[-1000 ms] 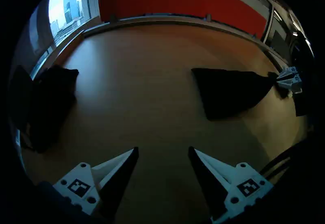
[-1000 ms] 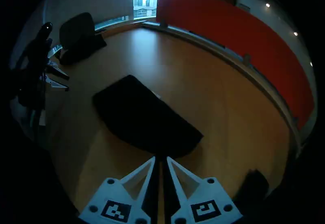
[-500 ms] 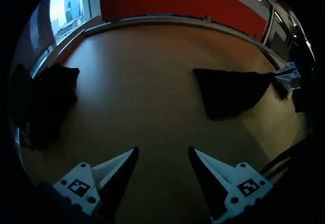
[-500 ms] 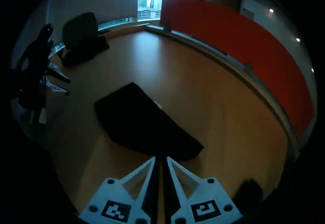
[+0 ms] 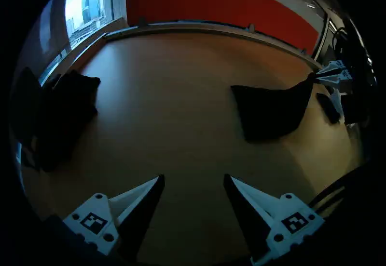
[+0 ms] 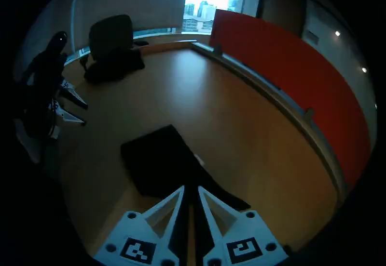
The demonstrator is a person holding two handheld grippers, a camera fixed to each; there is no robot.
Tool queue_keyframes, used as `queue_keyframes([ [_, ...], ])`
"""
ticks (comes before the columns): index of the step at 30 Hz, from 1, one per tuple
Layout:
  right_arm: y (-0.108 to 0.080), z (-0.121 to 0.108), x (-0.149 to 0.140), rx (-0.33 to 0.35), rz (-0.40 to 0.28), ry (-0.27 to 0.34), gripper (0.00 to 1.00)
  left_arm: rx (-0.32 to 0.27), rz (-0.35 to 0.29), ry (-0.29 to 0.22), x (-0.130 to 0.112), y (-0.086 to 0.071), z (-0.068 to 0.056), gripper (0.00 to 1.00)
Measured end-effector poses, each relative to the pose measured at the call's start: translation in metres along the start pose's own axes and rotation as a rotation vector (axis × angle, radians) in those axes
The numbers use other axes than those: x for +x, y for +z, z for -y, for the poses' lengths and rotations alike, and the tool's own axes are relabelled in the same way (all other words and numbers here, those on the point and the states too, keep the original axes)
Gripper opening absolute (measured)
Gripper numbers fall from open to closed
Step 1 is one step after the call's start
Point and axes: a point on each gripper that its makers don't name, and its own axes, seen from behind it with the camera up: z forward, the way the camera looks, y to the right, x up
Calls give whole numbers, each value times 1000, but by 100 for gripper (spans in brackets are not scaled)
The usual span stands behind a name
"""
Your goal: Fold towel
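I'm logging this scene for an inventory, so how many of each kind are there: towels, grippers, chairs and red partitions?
towel: 1
grippers: 2, the left gripper and the right gripper
office chair: 1
red partition: 1
Total: 5

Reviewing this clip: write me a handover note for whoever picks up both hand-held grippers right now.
Left hand-held gripper: open, holding nothing, above bare table, apart from the towel.
Right hand-held gripper: shut on one corner of the dark towel. That corner is raised off the wood and the rest lies on the table.
Done: one corner grasped and lifted.
To do: the fold itself. Probably carry the corner across to the opposite edge, lay it down and release, with the left one steadying if needed.
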Motion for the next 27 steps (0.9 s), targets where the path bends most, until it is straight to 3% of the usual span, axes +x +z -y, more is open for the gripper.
queue_keyframes([
  [6,12,13,27,38,-17,-50,4,0,-8,-8,-2,-4,1,90],
  [18,32,30,47,93,-12,-113,4,-4,-12,-28,-4,-7,5,90],
  [27,63,61,59,188,26,-241,4,4,-23,-65,-8,-13,10,90],
])
